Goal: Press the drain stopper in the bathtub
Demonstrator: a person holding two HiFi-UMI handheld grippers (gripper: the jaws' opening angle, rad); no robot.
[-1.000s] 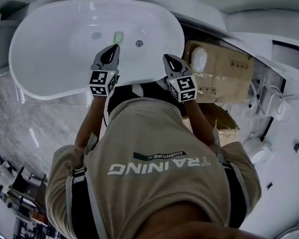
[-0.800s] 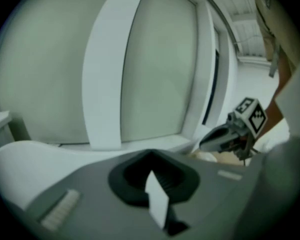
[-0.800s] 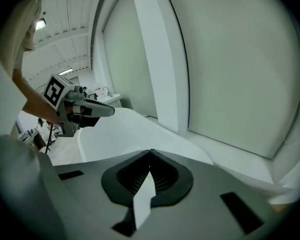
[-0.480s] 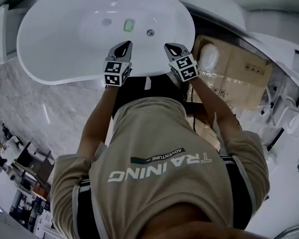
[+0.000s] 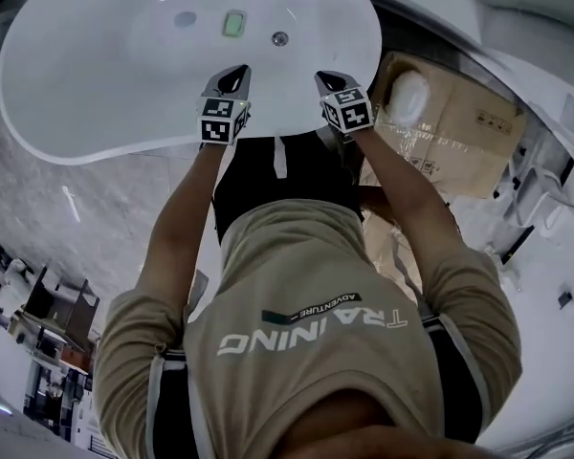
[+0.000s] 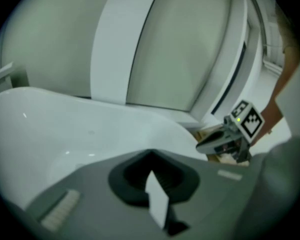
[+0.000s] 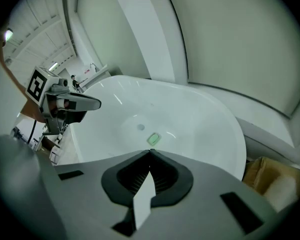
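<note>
A white oval bathtub [image 5: 96,113] fills the top of the head view. On its floor lie a pale green rectangular piece [image 5: 233,23], a small round metal fitting [image 5: 280,38] and a dull round spot [image 5: 185,18]. My left gripper [image 5: 231,76] and right gripper [image 5: 327,79] hang side by side over the tub's near rim, both shut and holding nothing. In the right gripper view the green piece [image 7: 153,139] sits just beyond the gripper [image 7: 150,153], and the left gripper [image 7: 77,103] shows at the left. The left gripper view has the left gripper [image 6: 151,154] over the tub wall [image 6: 65,134], with the right gripper [image 6: 222,141] beside it.
A cardboard box [image 5: 459,127] with a white foam lump [image 5: 408,94] stands right of the tub. White bathroom fixtures [image 5: 526,199] crowd the far right. Grey marbled floor [image 5: 77,218] lies at the left. A tall white panel [image 7: 150,34] rises behind the tub.
Both grippers have moved forward over the tub's near rim and come level with each other. The tub has slid up in the head view.
</note>
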